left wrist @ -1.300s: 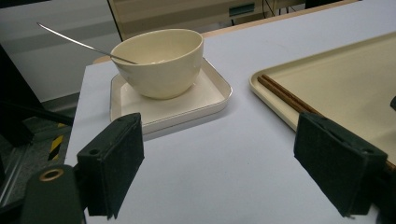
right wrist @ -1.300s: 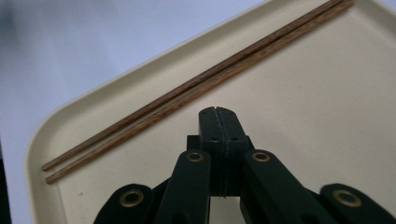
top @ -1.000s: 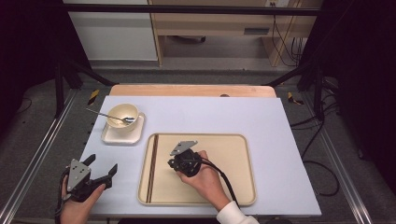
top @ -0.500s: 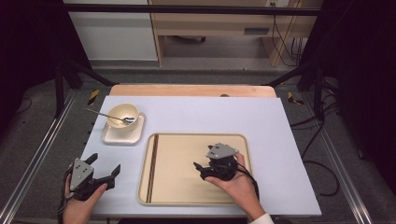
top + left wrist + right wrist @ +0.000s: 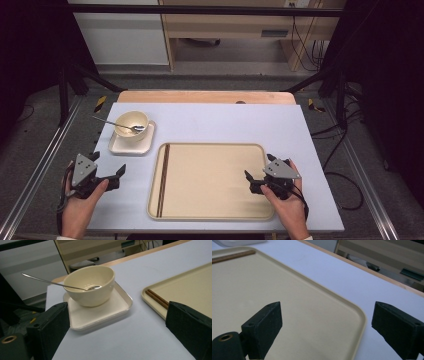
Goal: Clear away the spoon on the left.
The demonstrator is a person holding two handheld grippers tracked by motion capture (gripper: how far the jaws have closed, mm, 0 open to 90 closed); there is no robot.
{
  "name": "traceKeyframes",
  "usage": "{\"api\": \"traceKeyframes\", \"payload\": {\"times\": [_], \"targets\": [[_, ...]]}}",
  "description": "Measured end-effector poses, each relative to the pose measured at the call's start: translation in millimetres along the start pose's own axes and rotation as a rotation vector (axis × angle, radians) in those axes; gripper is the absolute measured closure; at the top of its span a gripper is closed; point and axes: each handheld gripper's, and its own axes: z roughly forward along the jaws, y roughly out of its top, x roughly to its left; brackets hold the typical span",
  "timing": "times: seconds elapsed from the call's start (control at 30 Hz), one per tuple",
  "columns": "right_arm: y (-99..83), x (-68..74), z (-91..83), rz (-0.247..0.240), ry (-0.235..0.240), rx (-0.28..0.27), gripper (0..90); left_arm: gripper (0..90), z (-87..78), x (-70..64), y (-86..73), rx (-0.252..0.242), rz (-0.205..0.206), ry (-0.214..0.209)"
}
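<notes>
Left tongs (image 5: 111, 171): in my left hand (image 5: 80, 207), low over the pale blue table (image 5: 225, 122) near its front left corner, jaws spread wide with nothing between them; in the left gripper view the two black jaws stand far apart at the bottom corners.

Small square plate (image 5: 131, 141): ahead of my left tongs and a little to their right, flat on the table, well apart from the jaws; in the left gripper view it lies between the two jaws, farther off (image 5: 100, 311).

Bowl (image 5: 131, 123): cream, upright on that plate (image 5: 89, 285).

Spoon (image 5: 116, 124): metal, its head down inside the bowl, its handle leaning out over the rim on the side away from the tray (image 5: 53, 283).

Chopsticks (image 5: 164, 179): a dark brown pair lying side by side along the left edge of the tray, to the right of my left tongs and well apart from my right ones (image 5: 157, 298).

Tray (image 5: 215, 216): beige, between my two tongs, its right rim just under the right jaws (image 5: 352, 315).

Right tongs (image 5: 256, 181): in my right hand (image 5: 287, 205), over the tray's right edge, jaws wide and holding nothing; in the right gripper view one jaw hangs over the tray's floor and the other beyond its rim, over the table.
</notes>
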Motion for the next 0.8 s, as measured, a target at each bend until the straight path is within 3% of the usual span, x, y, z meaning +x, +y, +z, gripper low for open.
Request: {"api": "traceKeyframes", "payload": {"times": [0.1,0.17,0.43,0.67,0.8], "targets": [[-3.9,-4.1,-2.4,0.016,-0.026,-0.025,10.8,5.3,5.0,9.4,12.8,0.013,-0.007,0.0],[-6.2,-5.6,-3.8,-0.009,-0.048,-0.066,11.8,5.3,10.3,16.7,19.8,0.022,-0.013,0.012],[-15.0,-11.6,-5.5,0.055,-0.032,-0.078,11.0,6.2,28.9,44.7,23.0,0.009,-0.211,0.005],[-15.6,-10.4,-6.8,0.059,0.022,-0.11,8.7,5.5,28.4,58.1,19.3,0.001,-0.248,0.042],[-14.7,-9.4,-8.2,0.057,0.016,-0.118,10.4,11.5,30.2,67.8,15.4,0.028,-0.256,0.055]]}}
